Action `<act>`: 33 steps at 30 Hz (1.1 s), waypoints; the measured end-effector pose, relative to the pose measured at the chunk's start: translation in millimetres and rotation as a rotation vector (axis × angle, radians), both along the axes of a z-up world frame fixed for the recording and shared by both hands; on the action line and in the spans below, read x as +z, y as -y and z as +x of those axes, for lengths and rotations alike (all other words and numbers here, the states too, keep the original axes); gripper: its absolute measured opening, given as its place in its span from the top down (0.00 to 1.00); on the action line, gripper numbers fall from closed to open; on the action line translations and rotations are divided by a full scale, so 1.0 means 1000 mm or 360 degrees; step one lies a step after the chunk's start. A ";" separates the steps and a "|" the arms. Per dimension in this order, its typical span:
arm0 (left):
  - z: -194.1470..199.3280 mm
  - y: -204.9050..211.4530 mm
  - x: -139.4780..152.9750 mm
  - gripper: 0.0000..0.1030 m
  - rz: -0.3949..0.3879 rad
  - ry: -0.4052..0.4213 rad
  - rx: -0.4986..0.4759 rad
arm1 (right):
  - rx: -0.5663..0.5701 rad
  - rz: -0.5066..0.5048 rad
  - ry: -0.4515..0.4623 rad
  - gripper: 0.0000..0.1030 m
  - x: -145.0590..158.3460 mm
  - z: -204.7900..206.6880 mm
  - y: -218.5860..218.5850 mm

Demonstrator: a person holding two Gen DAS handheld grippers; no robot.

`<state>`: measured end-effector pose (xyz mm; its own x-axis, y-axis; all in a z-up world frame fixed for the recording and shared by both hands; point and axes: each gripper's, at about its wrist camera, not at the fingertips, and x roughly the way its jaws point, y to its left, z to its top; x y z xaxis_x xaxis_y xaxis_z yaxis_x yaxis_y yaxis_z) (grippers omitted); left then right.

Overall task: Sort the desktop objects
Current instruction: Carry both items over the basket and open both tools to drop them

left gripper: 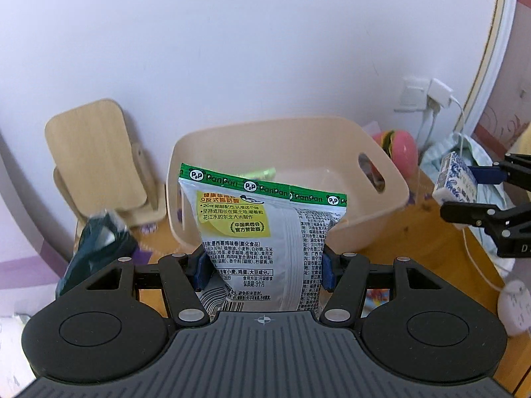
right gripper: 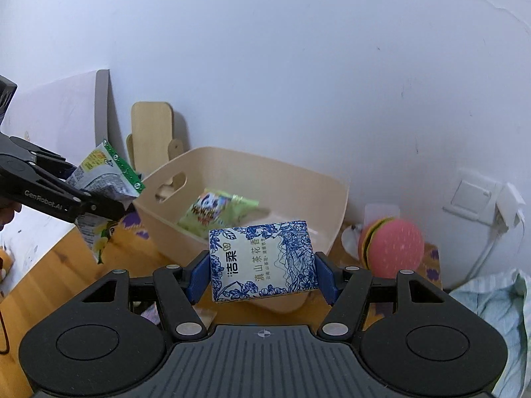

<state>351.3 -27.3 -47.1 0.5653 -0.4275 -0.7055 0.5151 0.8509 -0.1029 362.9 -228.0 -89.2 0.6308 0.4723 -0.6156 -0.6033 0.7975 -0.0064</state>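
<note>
My left gripper (left gripper: pixel 264 270) is shut on a silver and green PanPan snack bag (left gripper: pixel 262 242), held upright in the air just in front of the beige bin (left gripper: pixel 391 199). In the right wrist view the same bag (right gripper: pixel 99 182) hangs at the left, near the bin's left end. My right gripper (right gripper: pixel 264 273) is shut on a blue and white tissue pack (right gripper: pixel 262 262), held above the near wall of the bin (right gripper: pixel 335 205). The pack also shows in the left wrist view (left gripper: pixel 454 175), to the right of the bin. A green snack bag (right gripper: pixel 215 212) lies inside the bin.
A wooden stand (left gripper: pixel 96 162) leans against the wall left of the bin. A pink burger toy (right gripper: pixel 391 248) sits right of the bin, near a wall socket (right gripper: pixel 478 195) with a white cable. A dark packet (left gripper: pixel 96 248) lies at the left. Light cloth (right gripper: pixel 497 301) lies at the right.
</note>
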 end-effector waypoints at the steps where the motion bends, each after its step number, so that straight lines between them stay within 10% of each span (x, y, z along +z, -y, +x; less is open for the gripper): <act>1: 0.004 0.003 0.000 0.41 -0.0006 0.0003 0.0001 | -0.0001 0.0003 0.0006 0.39 0.001 0.004 -0.001; 33: 0.107 0.065 -0.058 0.37 0.0188 -0.0212 0.0094 | -0.0105 -0.0120 -0.0239 0.37 -0.071 0.110 -0.057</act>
<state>458.8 -92.5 -104.6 0.4851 -0.3060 -0.8192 0.4522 0.8896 -0.0645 472.8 -170.9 -159.8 0.5574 0.3818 -0.7373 -0.5481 0.8362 0.0186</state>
